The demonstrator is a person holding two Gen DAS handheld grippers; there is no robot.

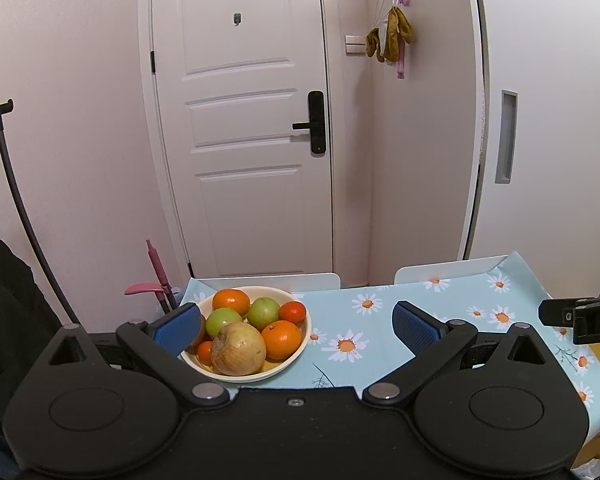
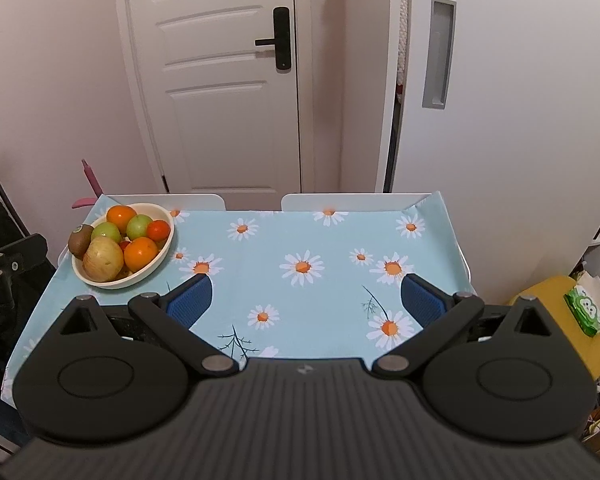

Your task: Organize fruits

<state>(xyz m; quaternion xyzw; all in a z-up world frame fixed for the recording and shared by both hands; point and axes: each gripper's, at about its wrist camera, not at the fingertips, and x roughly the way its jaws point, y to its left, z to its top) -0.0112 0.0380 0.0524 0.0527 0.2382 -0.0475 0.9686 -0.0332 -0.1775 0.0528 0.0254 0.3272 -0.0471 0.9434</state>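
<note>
Both grippers stand with jaws spread wide and nothing between them. Left gripper [image 1: 296, 324] hangs above the near left part of the daisy tablecloth [image 2: 340, 240], its left pad close beside the bowl [image 2: 162, 256] of fruits. Right gripper [image 2: 306, 300] is over bare cloth, well apart from the bowl, which sits at the far left corner.

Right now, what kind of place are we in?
Probably a home entryway or small dining corner: a panelled door with a lock, a table under a daisy cloth, and a bowl of fruit.
</note>
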